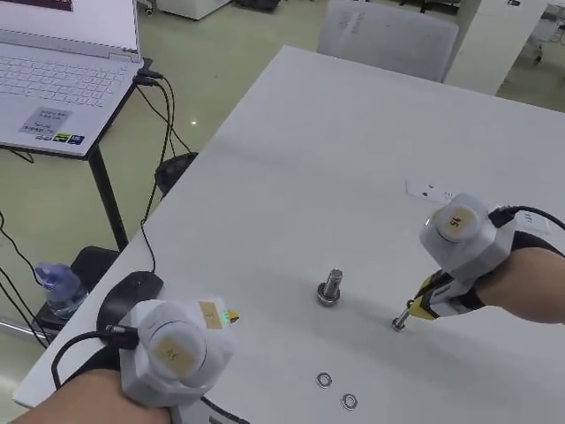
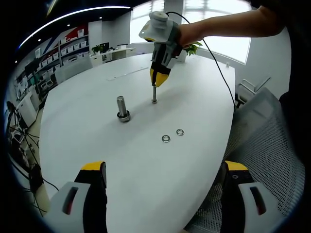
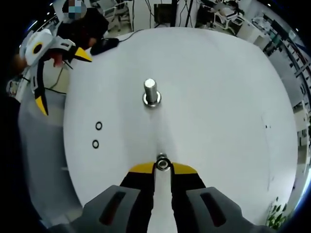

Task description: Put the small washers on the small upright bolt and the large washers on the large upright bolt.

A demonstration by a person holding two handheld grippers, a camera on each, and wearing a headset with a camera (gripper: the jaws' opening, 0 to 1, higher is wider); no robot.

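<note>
White tabletop (image 1: pixel 353 159): the right gripper (image 3: pixel 163 167) is clamped on the small bolt (image 2: pixel 154 94), with the large bolt (image 3: pixel 151 94) just ahead. I cannot tell whether a washer rides there. The left gripper (image 2: pixel 164 167) gapes wide, two washers (image 2: pixel 166 139) ahead.

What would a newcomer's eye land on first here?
The right tongs pinched on the top of the small bolt, on the white table. Next come the large bolt standing just left of it and two loose washers lying nearer the person, with the left tongs open.
</note>
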